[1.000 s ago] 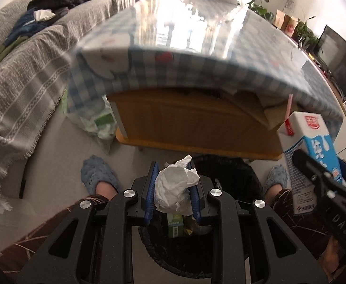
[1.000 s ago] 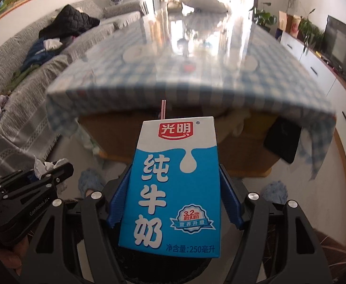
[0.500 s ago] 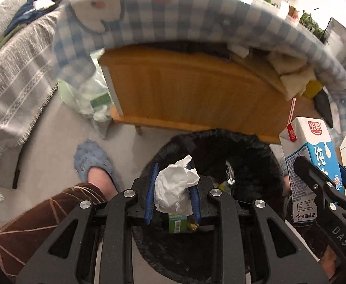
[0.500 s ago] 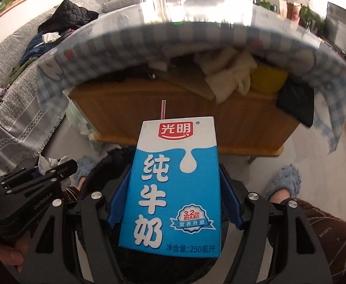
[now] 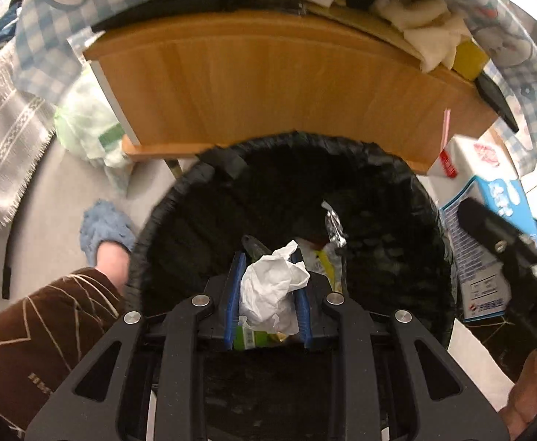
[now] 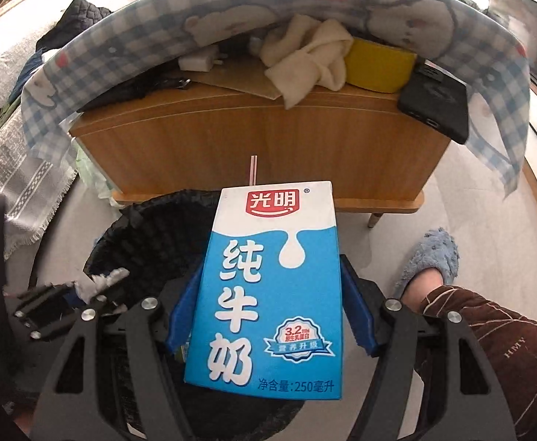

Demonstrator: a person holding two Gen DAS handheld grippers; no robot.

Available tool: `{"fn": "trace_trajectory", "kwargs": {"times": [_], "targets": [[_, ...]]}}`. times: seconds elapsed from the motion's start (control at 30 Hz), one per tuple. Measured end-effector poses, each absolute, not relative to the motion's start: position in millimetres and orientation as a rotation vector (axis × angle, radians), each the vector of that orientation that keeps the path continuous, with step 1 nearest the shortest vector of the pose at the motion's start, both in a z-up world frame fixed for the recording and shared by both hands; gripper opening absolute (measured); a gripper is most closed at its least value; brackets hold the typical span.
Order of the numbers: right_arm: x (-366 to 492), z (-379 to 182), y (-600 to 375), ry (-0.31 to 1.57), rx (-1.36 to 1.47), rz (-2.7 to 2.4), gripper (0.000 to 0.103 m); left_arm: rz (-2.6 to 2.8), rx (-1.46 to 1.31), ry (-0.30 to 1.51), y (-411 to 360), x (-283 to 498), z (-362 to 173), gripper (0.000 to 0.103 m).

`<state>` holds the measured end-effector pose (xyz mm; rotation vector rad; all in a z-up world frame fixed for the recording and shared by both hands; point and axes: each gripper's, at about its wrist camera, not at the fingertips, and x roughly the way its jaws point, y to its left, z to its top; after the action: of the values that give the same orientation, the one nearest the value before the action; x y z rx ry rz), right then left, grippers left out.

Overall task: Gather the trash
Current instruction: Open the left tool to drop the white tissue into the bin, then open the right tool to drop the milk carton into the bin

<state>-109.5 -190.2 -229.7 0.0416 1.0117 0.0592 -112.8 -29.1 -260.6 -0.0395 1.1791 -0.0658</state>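
My left claw point(image 5: 268, 296) has blue pads on black arms and pinches a white tissue point(image 5: 274, 294). My right claw point(image 6: 268, 316) carries a blue-and-white milk carton point(image 6: 272, 294) with a red logo. The bin point(image 5: 378, 183) is lined black. I see a blue-and-white checked tablecloth point(image 6: 129, 47), an orange-brown wooden table point(image 6: 268, 136) and fuzzy blue slippers point(image 6: 433, 257).

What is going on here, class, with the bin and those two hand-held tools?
A person is clearing rubbish with a tool in each hand. The left tongs are shut on a crumpled tissue, held over the black-lined waste bin, which already holds wrappers. The right tongs grip a blue-and-white milk carton with its straw, also over the bin. Neither is released yet.
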Motion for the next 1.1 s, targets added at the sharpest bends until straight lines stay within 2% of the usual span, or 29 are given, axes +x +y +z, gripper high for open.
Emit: {"fn": "trace_trajectory", "kwargs": {"times": [0.13, 0.2, 0.23, 0.27, 0.3, 0.47, 0.57, 0.8, 1.1], "targets": [[-113, -232, -192, 1.020, 0.035, 0.058, 0.065, -0.090, -0.041, 1.202, -38, -117, -273, 0.026], [-114, -234, -192, 1.024, 0.034, 0.056, 0.066, -0.081, -0.008, 1.188, -42, -120, -274, 0.031], [-114, -234, -192, 1.027, 0.033, 0.054, 0.066, -0.076, 0.006, 1.167, -43, -122, -273, 0.036], [-114, -235, -192, 1.028, 0.032, 0.053, 0.066, -0.073, 0.012, 1.161, -44, -122, -272, 0.052], [-114, -236, -192, 1.030, 0.032, 0.055, 0.066, -0.068, 0.009, 1.150, -43, -123, -270, 0.062], [-114, -238, -185, 1.032, 0.033, 0.080, 0.066, -0.055, -0.023, 1.107, -28, -124, -255, 0.083], [-116, -242, -176, 1.040, 0.025, 0.104, 0.066, -0.036, -0.028, 1.113, -16, -128, -253, 0.090], [-119, -253, -158, 1.069, 0.023, 0.132, 0.066, -0.026, -0.013, 1.120, 2, -137, -253, 0.096], [-119, -258, -142, 1.090, 0.032, 0.171, 0.067, 0.011, -0.018, 1.140, 23, -137, -258, 0.097]]}}
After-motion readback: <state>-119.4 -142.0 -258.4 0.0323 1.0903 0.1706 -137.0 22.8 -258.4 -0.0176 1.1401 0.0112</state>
